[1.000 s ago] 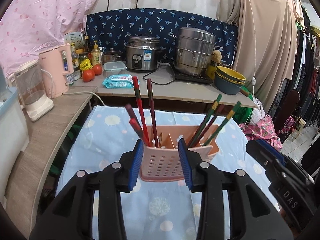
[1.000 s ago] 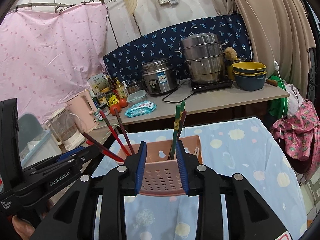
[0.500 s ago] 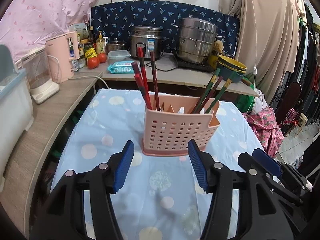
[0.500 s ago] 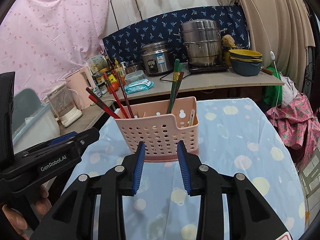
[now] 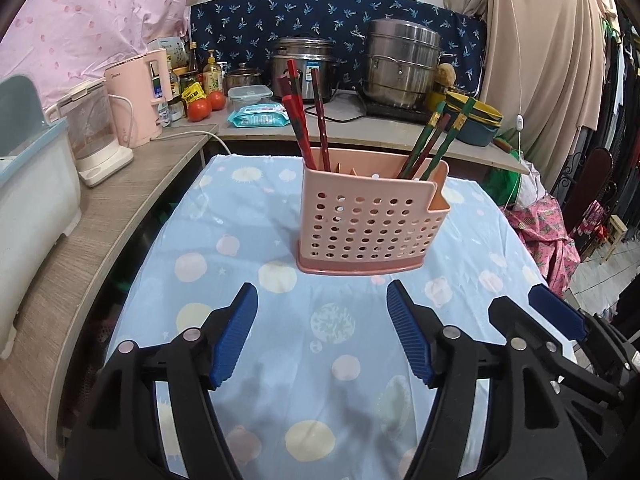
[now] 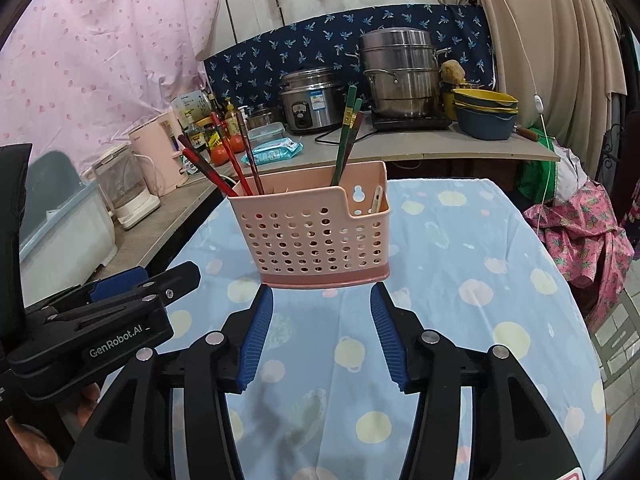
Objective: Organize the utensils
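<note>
A pink perforated utensil holder [image 5: 372,224] stands upright on the blue dotted tablecloth [image 5: 240,280]. Red chopsticks [image 5: 300,120] lean in its left compartment and green chopsticks [image 5: 436,140] in its right. My left gripper [image 5: 322,300] is open and empty, short of the holder. In the right wrist view the holder [image 6: 312,232] stands just past my right gripper [image 6: 321,296], which is open and empty. The red chopsticks [image 6: 228,152] and green chopsticks [image 6: 348,128] show there too. The left gripper's body [image 6: 100,320] appears at lower left.
A counter [image 5: 360,128] behind the table carries a rice cooker [image 5: 304,68], a steel steamer pot [image 5: 400,64], stacked bowls [image 5: 476,120], a wipes pack [image 5: 260,116] and tomatoes [image 5: 200,108]. A pink kettle [image 5: 136,96] and a blender [image 5: 96,136] stand on the left shelf.
Both grippers have drawn back from the holder and opened wider. The holder now stands free on the cloth, farther from both cameras.
</note>
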Demonstrator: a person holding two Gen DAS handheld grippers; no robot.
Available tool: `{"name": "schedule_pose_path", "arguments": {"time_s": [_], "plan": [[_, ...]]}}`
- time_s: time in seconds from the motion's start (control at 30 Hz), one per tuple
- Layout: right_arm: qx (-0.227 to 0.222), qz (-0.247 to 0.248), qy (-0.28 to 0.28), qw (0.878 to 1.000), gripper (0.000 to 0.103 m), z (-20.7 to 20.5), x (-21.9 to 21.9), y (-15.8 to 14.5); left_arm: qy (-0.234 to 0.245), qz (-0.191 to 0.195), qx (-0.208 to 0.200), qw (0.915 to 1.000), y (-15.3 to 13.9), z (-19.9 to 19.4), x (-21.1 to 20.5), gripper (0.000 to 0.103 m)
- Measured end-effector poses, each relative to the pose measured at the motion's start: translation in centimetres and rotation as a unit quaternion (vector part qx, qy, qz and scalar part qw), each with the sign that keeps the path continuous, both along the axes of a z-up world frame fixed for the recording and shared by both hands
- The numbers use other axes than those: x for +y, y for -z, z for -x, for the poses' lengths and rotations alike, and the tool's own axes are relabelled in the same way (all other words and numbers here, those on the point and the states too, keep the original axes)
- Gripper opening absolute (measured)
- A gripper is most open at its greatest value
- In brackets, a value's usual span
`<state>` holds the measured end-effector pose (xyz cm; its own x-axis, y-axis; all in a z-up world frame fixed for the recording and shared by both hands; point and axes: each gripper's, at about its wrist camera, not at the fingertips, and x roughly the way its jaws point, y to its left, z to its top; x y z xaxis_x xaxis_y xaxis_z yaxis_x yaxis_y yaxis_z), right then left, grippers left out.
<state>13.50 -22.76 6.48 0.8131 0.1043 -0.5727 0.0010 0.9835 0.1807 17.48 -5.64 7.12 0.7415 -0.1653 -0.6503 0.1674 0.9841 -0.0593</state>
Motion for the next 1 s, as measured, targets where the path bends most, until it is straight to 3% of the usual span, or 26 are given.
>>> {"name": "schedule_pose_path", "arguments": {"time_s": [0.2, 0.37, 1.0], "plan": [[0.004, 0.008, 0.000, 1.000, 0.052, 0.9, 0.1, 0.4, -0.002, -0.003, 0.006, 1.0000, 0.3, 0.8, 0.1, 0.067], [0.009, 0.007, 0.002, 1.000, 0.053, 1.3, 0.0, 0.6, -0.007, -0.011, 0.002, 0.9999, 0.3, 1.4, 0.0, 0.078], [0.007, 0.031, 0.022, 0.999, 0.076, 1.8, -0.4, 1.6, -0.027, -0.023, 0.016, 0.9992, 1.5, 1.7, 0.9, 0.091]]}}
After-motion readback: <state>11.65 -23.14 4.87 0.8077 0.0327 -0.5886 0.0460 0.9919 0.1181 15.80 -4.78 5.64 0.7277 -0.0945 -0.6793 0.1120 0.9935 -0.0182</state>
